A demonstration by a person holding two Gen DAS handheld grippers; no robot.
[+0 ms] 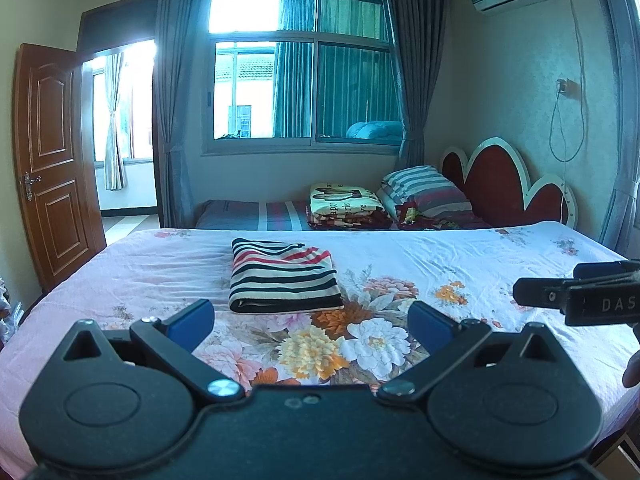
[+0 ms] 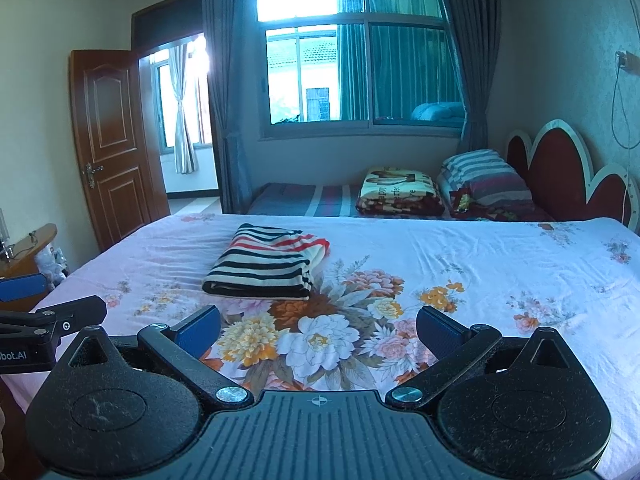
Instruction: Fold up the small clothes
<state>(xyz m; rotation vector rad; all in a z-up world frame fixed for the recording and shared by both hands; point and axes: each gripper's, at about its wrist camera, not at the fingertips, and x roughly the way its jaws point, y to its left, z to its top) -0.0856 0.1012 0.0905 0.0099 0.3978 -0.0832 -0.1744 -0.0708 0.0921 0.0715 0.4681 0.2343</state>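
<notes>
A small striped garment, cream with black and red stripes, lies folded into a neat rectangle on the floral bed sheet. It also shows in the right wrist view. My left gripper is open and empty, held above the sheet just short of the garment. My right gripper is open and empty, above the sheet and to the right of the garment. The right gripper's side shows at the right edge of the left wrist view. The left gripper shows at the left edge of the right wrist view.
A second bed behind holds a folded blanket, a striped pillow and a red headboard. An open wooden door is at the left. A wooden bedside stand is by the bed's left edge.
</notes>
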